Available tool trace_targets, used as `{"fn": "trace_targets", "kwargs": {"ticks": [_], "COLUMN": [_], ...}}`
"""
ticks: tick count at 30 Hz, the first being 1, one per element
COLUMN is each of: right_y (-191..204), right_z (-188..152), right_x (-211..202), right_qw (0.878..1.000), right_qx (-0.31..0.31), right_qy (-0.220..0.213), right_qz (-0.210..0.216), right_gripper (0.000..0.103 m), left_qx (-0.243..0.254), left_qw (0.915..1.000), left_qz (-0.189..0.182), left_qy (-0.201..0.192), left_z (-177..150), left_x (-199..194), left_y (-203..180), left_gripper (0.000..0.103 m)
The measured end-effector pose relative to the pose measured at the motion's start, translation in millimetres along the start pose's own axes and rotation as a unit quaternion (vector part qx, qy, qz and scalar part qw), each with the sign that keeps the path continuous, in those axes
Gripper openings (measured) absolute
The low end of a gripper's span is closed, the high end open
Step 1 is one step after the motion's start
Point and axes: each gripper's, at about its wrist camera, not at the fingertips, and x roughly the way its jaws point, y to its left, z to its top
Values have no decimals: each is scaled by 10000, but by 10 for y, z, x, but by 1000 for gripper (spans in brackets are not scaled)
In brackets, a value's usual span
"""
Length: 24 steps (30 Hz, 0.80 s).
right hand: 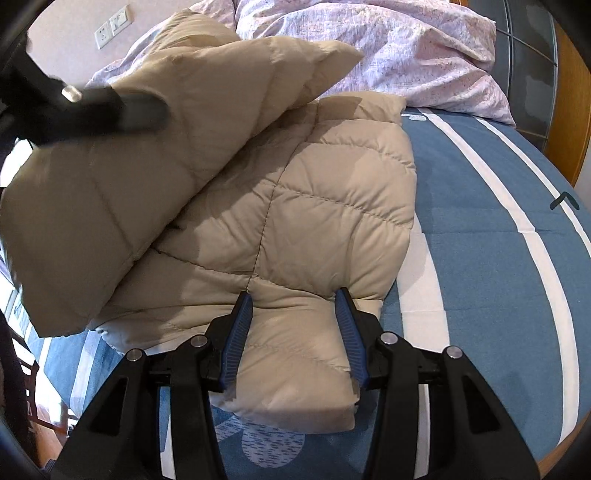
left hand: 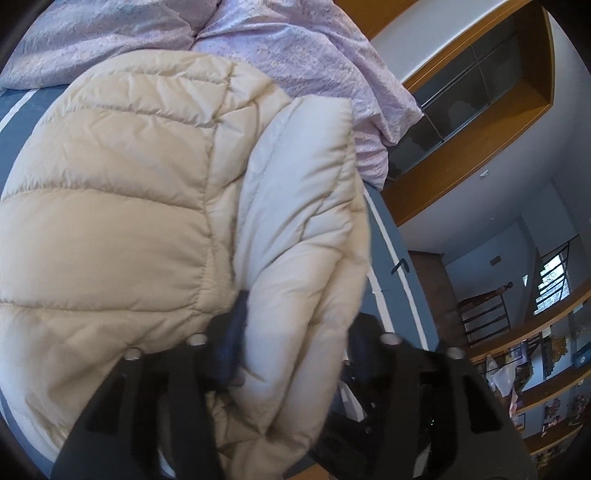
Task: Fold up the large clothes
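A large beige quilted down jacket (right hand: 295,206) lies on a bed with a blue and white striped sheet (right hand: 498,240). My left gripper (left hand: 291,332) is shut on a thick fold of the jacket (left hand: 295,258) and holds it lifted off the bed; it also shows in the right wrist view (right hand: 110,110) at the upper left, with the raised flap hanging from it. My right gripper (right hand: 295,306) is open, its blue-padded fingers on either side of a jacket sleeve end (right hand: 295,369) that rests on the sheet.
A crumpled pink duvet (right hand: 388,48) lies at the head of the bed. A wooden bed frame with grey panels (left hand: 461,122) borders the bed. Shelves with small items (left hand: 546,387) stand beyond it. A wall socket (right hand: 110,26) is at the upper left.
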Motion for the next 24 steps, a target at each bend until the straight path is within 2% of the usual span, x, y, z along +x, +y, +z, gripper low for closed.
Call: {"fn": "trace_targets", "kwargs": {"ticks": [3,7,11,14,19,24], "right_y": [-8,-36,-59,-67,-55,-84], "right_z": [9,27,36,40,31,32], "right_x": [5,15,18,16,-2,-17], "right_qw": [10000,10000,9999,9998,9997,9996], "right_qx": [19,63,144,181,225,280], "right_qy": [8,35,61,68,64,31], "right_qz": [-4,11,38,34,41,74], "right_gripper": [48,48,48,48,48,48], "left_qx": [51,183,304,447,537,567], "left_qw": [9999,9993,9968,9908,9811,9791], "left_qz": [-17,163,597,1129,1712,1858], "left_qy": [-113,-276,-440,-602,-719,-596], "left_z": [2,4,6,-32,-130,-206], "left_x": [-142,-344,-553,-729,-867,-701], "left_y": [-45,-66,16,152,384,485], "left_gripper": [69,72,72,72,72,72]}}
